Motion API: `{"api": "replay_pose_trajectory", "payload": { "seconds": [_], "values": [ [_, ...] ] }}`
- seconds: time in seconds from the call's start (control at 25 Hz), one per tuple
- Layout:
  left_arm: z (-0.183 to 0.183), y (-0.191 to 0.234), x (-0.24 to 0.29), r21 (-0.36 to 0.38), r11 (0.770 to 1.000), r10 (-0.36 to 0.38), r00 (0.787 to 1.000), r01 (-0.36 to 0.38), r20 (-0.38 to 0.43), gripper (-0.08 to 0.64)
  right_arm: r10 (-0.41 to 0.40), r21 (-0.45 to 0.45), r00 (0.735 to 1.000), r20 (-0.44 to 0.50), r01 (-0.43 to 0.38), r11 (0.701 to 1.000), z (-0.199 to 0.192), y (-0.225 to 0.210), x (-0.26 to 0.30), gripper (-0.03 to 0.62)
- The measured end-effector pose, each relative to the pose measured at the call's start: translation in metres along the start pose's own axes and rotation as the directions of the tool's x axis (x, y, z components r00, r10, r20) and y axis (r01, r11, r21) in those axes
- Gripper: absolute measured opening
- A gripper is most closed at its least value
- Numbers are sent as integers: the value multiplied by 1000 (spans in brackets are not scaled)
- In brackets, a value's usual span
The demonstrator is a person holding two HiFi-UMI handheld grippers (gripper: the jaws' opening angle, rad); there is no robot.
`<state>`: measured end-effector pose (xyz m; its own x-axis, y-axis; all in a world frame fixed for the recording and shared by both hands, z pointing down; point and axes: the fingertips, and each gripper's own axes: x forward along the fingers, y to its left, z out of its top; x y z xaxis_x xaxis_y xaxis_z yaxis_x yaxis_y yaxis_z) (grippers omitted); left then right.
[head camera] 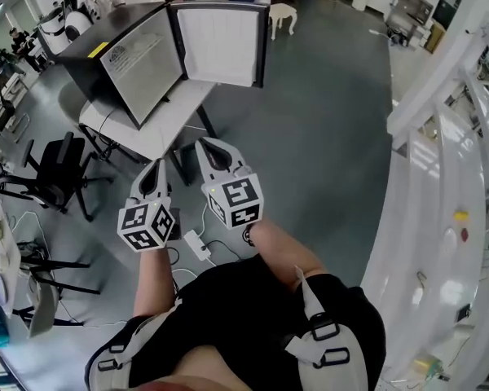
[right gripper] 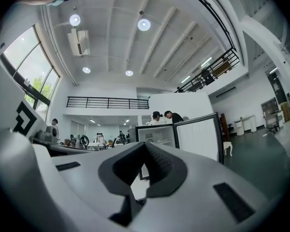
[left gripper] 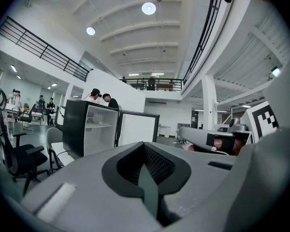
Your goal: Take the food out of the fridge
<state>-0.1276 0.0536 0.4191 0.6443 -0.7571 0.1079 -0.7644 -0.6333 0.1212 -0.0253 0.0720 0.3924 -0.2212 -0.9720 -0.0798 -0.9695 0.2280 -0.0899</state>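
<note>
**Support surfaces**

White table [head camera: 156, 133]: a black fridge [head camera: 134, 59] stands on it with its door swung open, covering most of the top. Grey floor [head camera: 326, 112]: white power strip [head camera: 197, 245] with cable, black office chair [head camera: 59, 169] beside the table, white stool [head camera: 283, 16] beyond it.
</note>
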Motion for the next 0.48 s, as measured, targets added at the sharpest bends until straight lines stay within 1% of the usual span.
{"api": "replay_pose_trajectory", "payload": {
  "seconds": [0.2,0.36,0.48],
  "values": [
    [-9,9,1,-16,999,-47,999,47,-11,0,-47,-20,999,-6,47,999,-8,4,0,6],
    [-1,13,4,-13,997,-74,997,74,-2,0,-76,-46,997,3,76,996,-1,1,7,6],
    [-2,15,11,-11,996,-84,996,84,-6,0,-99,-47,995,9,99,994,1,-8,12,6]
  ]
}}
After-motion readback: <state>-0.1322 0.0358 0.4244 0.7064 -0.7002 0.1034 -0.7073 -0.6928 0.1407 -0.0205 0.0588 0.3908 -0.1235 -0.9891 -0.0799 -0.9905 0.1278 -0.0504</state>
